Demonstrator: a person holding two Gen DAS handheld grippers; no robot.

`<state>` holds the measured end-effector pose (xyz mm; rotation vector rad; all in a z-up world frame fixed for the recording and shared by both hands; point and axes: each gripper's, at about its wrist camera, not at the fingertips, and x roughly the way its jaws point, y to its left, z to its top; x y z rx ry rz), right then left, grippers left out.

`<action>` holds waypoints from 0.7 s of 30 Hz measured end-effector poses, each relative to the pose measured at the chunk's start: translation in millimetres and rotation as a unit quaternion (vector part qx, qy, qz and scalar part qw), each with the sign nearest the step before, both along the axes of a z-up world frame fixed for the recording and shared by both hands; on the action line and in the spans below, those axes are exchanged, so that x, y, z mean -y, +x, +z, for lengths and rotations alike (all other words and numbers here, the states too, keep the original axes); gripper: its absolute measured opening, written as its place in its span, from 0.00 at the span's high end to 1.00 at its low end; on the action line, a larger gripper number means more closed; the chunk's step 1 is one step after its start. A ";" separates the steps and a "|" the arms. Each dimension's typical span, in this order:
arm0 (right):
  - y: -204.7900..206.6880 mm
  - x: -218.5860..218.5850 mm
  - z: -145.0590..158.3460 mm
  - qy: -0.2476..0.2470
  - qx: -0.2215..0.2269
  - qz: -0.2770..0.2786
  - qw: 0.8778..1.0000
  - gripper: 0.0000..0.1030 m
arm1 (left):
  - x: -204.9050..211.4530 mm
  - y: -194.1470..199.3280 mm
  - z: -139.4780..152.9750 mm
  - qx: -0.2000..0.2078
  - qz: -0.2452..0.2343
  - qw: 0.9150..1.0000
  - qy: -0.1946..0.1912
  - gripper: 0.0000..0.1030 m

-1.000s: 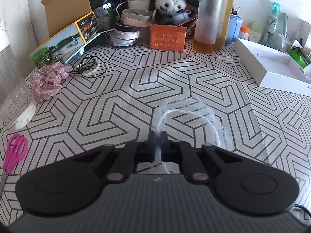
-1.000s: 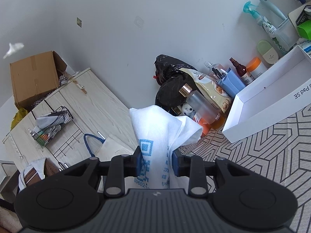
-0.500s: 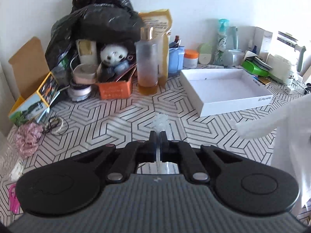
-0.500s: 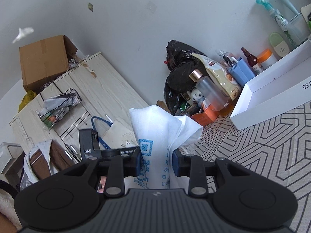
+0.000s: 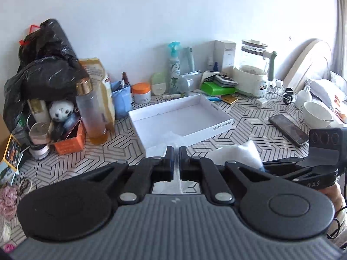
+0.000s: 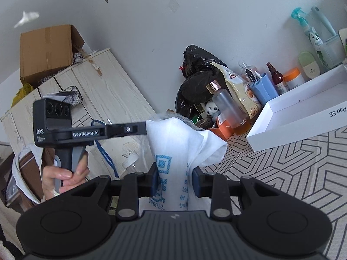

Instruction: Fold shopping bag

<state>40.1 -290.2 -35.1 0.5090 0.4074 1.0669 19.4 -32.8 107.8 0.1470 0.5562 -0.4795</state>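
Lifting off the tabletop (image 5: pixel 249 117), my left hand-held gripper (image 5: pixel 176 151) stays pinched together on a thin, translucent strip of the shopping bag (image 6: pixel 180 151). To its right, my right hand-held gripper (image 6: pixel 174 182) is clamped on the bunched bag, held aloft, so folding can continue mid-air.

black claw (image 6: pixel 174 181), blue pads (image 6: pixel 154 181)
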 end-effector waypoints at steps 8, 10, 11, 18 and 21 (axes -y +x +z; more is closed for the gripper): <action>-4.0 -6.2 12.1 -0.040 0.034 0.018 0.998 0.69 | 53.7 1.5 9.0 -0.036 -0.125 0.991 0.013 0.94; -2.6 -3.9 10.2 -0.035 0.025 0.008 0.999 0.69 | 59.1 1.3 8.5 -0.047 -0.131 0.990 0.018 0.94; -2.0 -1.9 9.1 -0.033 0.022 -0.001 0.999 0.69 | 61.8 1.1 7.9 -0.054 -0.136 0.989 0.017 0.94; 0.0 9.9 3.8 -0.001 0.027 -0.028 0.999 0.69 | 63.0 -6.9 1.6 -0.072 -0.153 0.986 0.010 0.94; -0.7 15.3 1.5 0.005 0.025 -0.042 0.999 0.69 | 62.1 -12.6 -0.1 -0.071 -0.154 0.985 0.009 0.94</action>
